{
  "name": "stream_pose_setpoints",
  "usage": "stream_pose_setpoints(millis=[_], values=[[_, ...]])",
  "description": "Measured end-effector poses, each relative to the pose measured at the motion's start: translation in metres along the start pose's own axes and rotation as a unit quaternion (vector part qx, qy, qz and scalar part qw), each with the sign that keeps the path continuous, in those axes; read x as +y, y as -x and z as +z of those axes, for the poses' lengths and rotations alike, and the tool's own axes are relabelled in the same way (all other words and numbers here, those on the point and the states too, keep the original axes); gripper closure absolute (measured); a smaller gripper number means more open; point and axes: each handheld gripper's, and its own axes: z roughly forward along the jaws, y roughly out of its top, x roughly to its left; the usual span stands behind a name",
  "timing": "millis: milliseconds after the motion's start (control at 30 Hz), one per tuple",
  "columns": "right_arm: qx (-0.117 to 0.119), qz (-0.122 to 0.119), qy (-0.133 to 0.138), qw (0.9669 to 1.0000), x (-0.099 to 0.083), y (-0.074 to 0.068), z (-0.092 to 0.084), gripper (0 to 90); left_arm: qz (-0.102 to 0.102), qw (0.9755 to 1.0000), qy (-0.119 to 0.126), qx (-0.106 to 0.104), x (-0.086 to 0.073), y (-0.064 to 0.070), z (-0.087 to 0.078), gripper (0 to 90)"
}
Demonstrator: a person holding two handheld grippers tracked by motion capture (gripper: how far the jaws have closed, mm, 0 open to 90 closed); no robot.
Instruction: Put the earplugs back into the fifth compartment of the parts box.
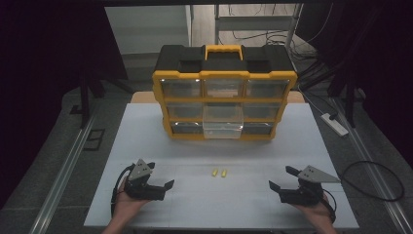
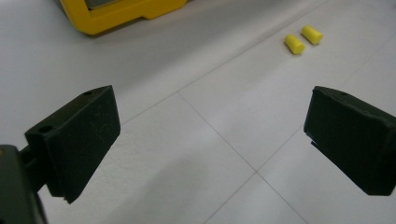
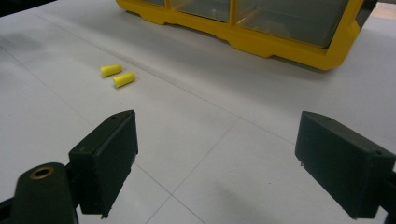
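Two small yellow earplugs (image 1: 218,173) lie side by side on the white table (image 1: 146,126), midway between my hands. In the left gripper view the earplugs (image 2: 303,39) are at the upper right; in the right gripper view the same earplugs (image 3: 117,75) are at the upper left. My left gripper (image 1: 162,177) rests near the front left, open and holding nothing. My right gripper (image 1: 281,178) rests near the front right, open too. A yellow and black drawer organizer (image 1: 224,92) stands at the back, its bottom middle clear drawer (image 1: 222,123) pulled out.
The organizer's yellow base (image 2: 116,14) and its front clear drawers (image 3: 280,18) face me. A white power strip (image 1: 334,124) and cables (image 1: 375,180) lie on the floor to the right. A metal rail (image 1: 63,170) runs along the left of the table.
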Motion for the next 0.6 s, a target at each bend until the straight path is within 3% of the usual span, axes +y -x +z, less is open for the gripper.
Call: stream_pose_setpoints(millis=[600], values=[[0.001,0.003,-0.014,0.9999,0.001,0.005,0.012,15.3,-0.008,0.9999,-0.009,0.001,-0.007,-0.002,-0.003,3.9]])
